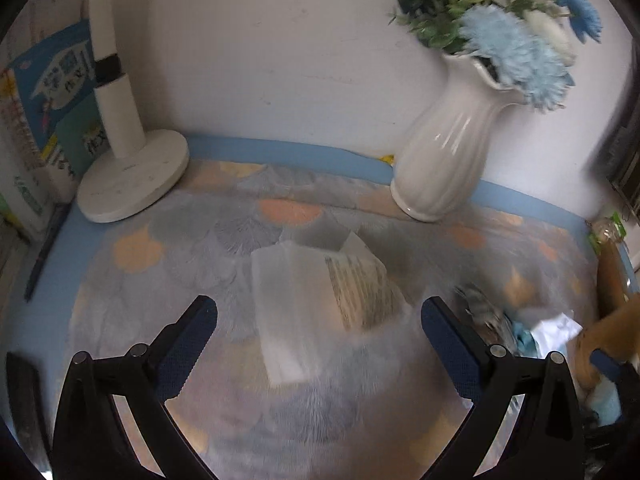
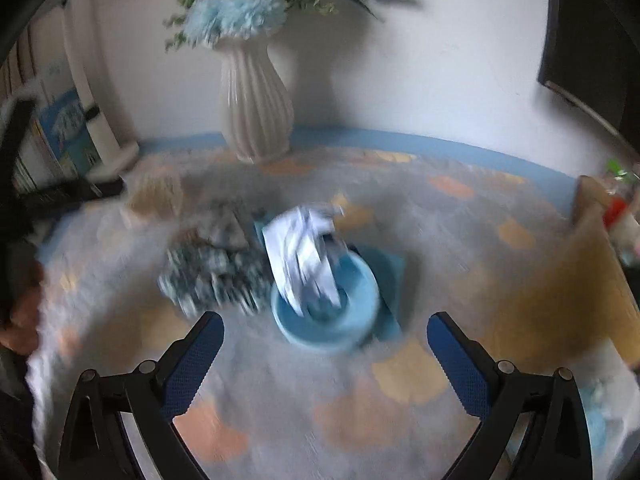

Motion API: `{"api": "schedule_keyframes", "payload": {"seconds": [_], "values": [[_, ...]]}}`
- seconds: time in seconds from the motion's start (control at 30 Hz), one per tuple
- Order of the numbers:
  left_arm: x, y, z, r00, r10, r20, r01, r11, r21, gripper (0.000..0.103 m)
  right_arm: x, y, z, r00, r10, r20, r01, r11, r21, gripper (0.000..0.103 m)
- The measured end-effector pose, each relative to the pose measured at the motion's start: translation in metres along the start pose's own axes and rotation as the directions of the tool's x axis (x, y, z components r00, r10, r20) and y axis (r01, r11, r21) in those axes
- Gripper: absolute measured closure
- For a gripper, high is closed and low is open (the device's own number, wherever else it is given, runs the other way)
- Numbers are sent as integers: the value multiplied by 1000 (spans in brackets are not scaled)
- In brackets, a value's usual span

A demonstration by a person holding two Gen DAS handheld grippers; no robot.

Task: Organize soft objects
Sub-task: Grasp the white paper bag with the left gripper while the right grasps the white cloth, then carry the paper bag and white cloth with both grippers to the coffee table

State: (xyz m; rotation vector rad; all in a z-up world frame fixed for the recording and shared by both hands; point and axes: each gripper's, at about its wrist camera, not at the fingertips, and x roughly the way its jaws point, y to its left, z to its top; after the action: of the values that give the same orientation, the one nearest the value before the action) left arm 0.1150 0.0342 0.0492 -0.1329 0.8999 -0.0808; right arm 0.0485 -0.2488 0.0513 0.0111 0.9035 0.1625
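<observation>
Both tools spread and empty: left tool hovers over the folded white cloth at its 12 o'clock on the bench; right tool faces what looks like crumpled white fabric in a blue bowl, light, limp, best pinched at an edge fold.

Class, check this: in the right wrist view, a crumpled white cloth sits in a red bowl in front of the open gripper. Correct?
Not quite. The bowl is light blue, not red, as the right wrist view shows. The rest holds: the crumpled white cloth sits in it, ahead of the open right gripper.
</observation>
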Motion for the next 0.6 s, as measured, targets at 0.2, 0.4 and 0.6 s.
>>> {"api": "schedule_keyframes", "payload": {"seconds": [0.2, 0.4, 0.6], "values": [[28, 1, 3, 1000, -22, -16, 22, 1000, -4, 1, 17, -6, 27, 1000, -4, 15, 3, 999, 33, 4], [46, -12, 0, 1000, 13, -24, -12, 998, 64, 44, 39, -2, 29, 1000, -18, -23, 18, 1000, 6, 34], [46, -16, -4, 1000, -19, -15, 21, 997, 76, 67, 27, -5, 28, 999, 22, 31, -23, 999, 33, 68]]}}
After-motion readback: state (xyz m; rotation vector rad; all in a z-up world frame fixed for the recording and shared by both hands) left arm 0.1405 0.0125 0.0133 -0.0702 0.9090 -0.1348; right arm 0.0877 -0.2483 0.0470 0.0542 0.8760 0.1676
